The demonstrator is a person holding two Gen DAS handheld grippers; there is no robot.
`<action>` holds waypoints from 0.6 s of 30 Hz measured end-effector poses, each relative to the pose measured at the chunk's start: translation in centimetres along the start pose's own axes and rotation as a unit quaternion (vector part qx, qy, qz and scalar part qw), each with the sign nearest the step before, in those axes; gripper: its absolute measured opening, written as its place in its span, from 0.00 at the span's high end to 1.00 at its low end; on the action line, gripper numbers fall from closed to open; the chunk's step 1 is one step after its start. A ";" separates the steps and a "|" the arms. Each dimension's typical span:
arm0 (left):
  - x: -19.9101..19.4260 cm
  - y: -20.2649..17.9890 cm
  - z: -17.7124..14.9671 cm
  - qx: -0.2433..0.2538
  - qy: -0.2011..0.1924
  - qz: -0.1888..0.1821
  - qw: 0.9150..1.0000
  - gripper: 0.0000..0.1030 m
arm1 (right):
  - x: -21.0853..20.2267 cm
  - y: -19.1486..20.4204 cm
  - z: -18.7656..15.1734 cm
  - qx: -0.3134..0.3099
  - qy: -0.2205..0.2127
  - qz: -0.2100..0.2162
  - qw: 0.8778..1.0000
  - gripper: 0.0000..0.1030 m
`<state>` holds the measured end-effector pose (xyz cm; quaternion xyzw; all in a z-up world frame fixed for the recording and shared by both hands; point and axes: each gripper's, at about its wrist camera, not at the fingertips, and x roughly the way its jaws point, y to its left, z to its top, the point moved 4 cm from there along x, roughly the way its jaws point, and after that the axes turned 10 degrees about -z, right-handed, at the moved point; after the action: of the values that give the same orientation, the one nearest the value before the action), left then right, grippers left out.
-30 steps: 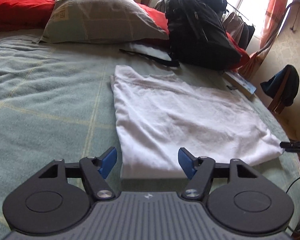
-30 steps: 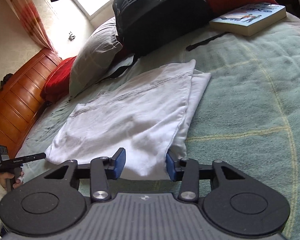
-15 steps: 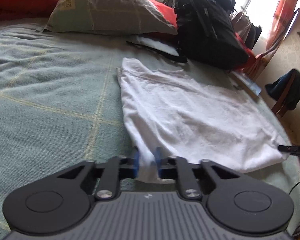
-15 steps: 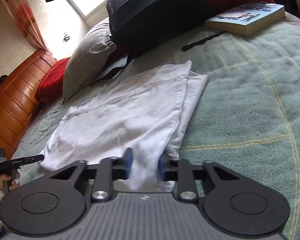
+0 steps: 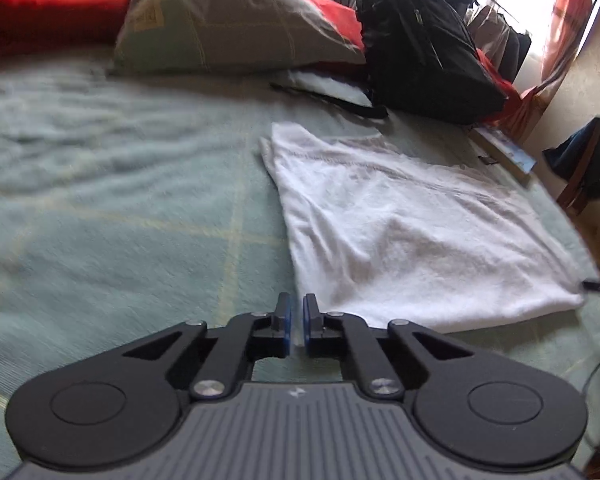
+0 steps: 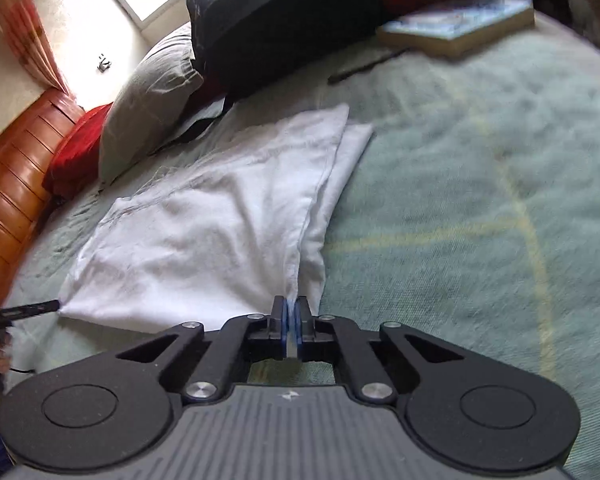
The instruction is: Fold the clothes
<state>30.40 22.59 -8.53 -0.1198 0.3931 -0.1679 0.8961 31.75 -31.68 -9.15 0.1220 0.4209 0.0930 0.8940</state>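
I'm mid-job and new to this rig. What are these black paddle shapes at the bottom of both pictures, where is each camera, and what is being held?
There is no robot arm here. A person holds one two-finger tool in each hand, and a fisheye camera on each tool looks forward along its fingers. The black shapes are the tool's own body.

One picture is from the left tool, the other from the right tool.

A white garment lies partly folded on a green blanket on a bed. Further back are a pillow, a black backpack and a book.

The right tool is shut on a near corner of the garment. The left tool is shut too. The right view shows the other near corner drawn to its tip, so it seems to pinch that.
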 end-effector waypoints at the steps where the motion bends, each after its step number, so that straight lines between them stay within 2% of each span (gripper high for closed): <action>1: -0.2 -0.6 0.6 0.014 -0.002 0.001 1.000 0.94 | -0.6 0.5 0.6 -0.014 -0.012 -0.012 1.000 0.89; 3: -0.5 -1.9 1.7 0.044 -0.006 0.002 0.999 0.90 | -1.2 1.8 2.3 -0.050 -0.035 -0.029 0.998 0.88; 5: 0.5 -4.0 2.7 0.077 -0.007 -0.011 0.997 0.74 | -0.9 3.4 4.1 -0.078 -0.049 -0.029 0.995 0.79; 6: 1.3 -5.2 3.0 0.093 -0.005 -0.018 0.995 0.63 | -0.4 4.2 4.8 -0.091 -0.052 -0.022 0.994 0.74; 7: 2.1 -6.3 3.3 0.109 -0.002 -0.025 0.994 0.58 | 0.3 5.1 5.5 -0.102 -0.052 -0.018 0.993 0.62; 8: 3.3 -7.0 3.2 0.115 0.007 -0.034 0.993 0.57 | 1.6 5.8 5.8 -0.109 -0.045 -0.015 0.993 0.52; 10: 5.6 -8.5 3.0 0.128 0.026 -0.050 0.990 0.55 | 4.3 6.8 6.2 -0.120 -0.025 -0.012 0.992 0.51; 13: 7.9 -8.1 1.5 0.134 0.064 -0.028 0.989 0.53 | 7.6 6.2 5.7 -0.114 0.020 -0.016 0.993 0.51; 14: 7.5 -7.4 1.1 0.130 0.064 -0.027 0.989 0.53 | 8.0 5.5 5.3 -0.113 0.025 -0.021 0.993 0.51; 16: 6.8 -6.1 0.3 0.122 0.063 -0.025 0.990 0.51 | 7.1 3.8 4.6 -0.096 0.029 -0.011 0.995 0.53; 18: 5.4 -5.0 0.1 0.115 0.070 -0.007 0.991 0.48 | 5.3 2.3 4.0 -0.099 0.032 -0.037 0.994 0.52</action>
<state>32.85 15.94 -10.34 -0.0062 0.4325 -0.2261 0.8728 38.03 -28.61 -9.86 0.0148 0.4422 0.1051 0.8906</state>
